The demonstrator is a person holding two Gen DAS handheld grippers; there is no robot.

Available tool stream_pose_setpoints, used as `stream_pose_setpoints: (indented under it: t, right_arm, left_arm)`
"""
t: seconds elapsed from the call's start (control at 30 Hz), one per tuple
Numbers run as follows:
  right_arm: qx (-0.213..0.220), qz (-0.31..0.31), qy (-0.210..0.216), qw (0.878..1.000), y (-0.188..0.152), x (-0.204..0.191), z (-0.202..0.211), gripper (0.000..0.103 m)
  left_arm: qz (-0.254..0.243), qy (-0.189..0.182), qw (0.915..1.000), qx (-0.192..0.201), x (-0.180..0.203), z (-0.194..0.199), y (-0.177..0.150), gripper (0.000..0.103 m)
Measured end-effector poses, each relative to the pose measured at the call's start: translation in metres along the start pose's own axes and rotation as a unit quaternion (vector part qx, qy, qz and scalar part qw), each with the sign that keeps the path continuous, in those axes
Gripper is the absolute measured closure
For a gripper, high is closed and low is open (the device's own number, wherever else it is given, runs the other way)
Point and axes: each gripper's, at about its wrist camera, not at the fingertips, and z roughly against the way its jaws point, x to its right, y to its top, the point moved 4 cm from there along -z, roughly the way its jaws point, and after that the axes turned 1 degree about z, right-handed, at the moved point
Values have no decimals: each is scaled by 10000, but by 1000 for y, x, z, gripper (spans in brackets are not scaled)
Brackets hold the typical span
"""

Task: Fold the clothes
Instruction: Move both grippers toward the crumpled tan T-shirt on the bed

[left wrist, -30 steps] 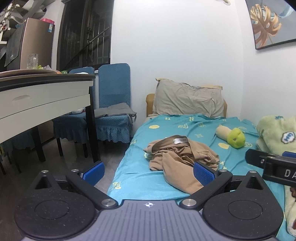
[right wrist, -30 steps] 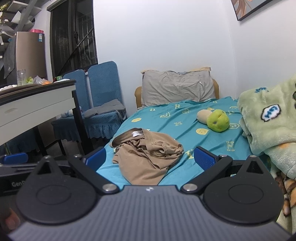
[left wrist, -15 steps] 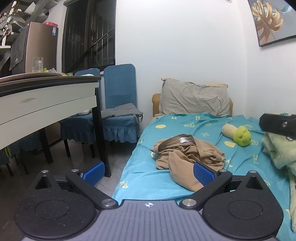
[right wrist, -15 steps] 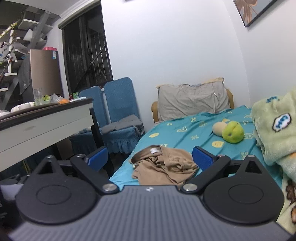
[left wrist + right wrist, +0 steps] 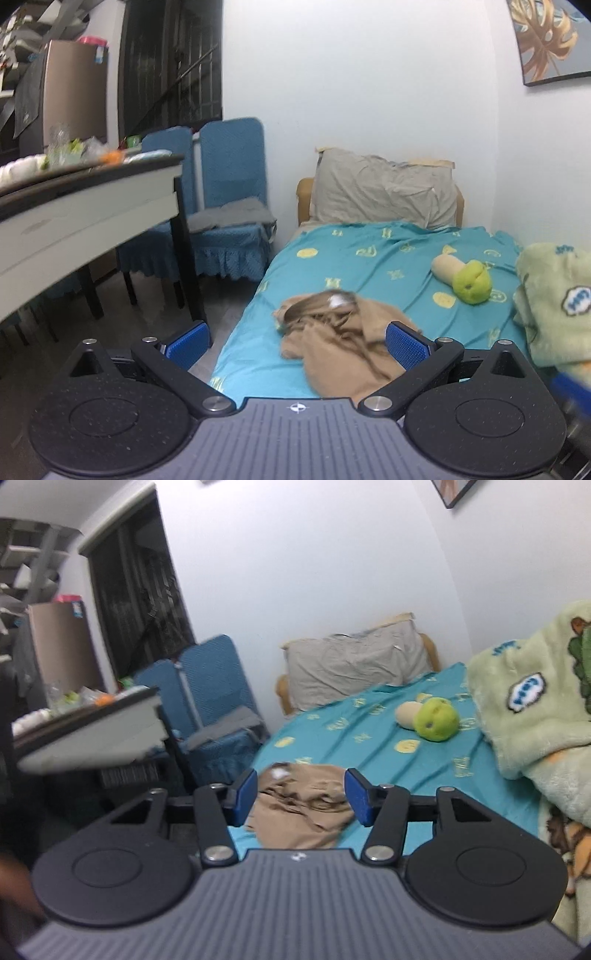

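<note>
A crumpled tan garment (image 5: 340, 339) with a white neck label lies near the front left edge of the teal bed sheet (image 5: 388, 258). My left gripper (image 5: 295, 345) hangs in the air short of it, open wide, blue pads apart with nothing between them. In the right wrist view the same tan garment (image 5: 303, 805) shows between the blue pads of my right gripper (image 5: 301, 797), which is open at a narrower gap, above and short of the cloth and holding nothing.
A grey pillow (image 5: 384, 195) leans at the bed head. A green and cream plush toy (image 5: 465, 277) and a pale green fleece blanket (image 5: 554, 302) lie on the right. A white table (image 5: 85, 218) with dishes and blue chairs (image 5: 229, 206) stand left of the bed.
Both grippers have shifted and tilted, and both views are now blurred by motion. The right gripper's pads have come much closer together. The right gripper has dropped to the lower right edge of the left view.
</note>
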Motion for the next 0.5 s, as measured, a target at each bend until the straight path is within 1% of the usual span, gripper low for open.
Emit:
stream_pose_setpoints:
  t: [0.07, 0.17, 0.27, 0.3, 0.4, 0.43, 0.5]
  right_arm:
    - [-129, -160, -98, 9997, -2, 8, -8, 49]
    - [-156, -259, -199, 9993, -3, 7, -12, 49]
    - [-89, 39, -299, 9995, 0, -3, -15, 49]
    - [-101, 85, -319, 9994, 3, -6, -16, 48]
    - [-83, -62, -378, 9992, 23, -10, -25, 48]
    - [-45, -115, -437, 9990, 32, -12, -29, 45]
    - [-9, -99, -552, 9984, 49, -18, -40, 36]
  left_arm:
    - [-31, -56, 10000, 40, 6, -4, 4, 0]
    - [-77, -140, 9998, 99, 15, -9, 11, 1]
    - [-189, -174, 9996, 105, 1, -11, -5, 1]
    - [-127, -168, 9998, 60, -8, -15, -8, 1]
    - [61, -152, 9998, -74, -35, -29, -17, 1]
    - [150, -143, 9997, -114, -42, -36, -18, 1]
    - [225, -244, 9991, -270, -56, -56, -17, 1]
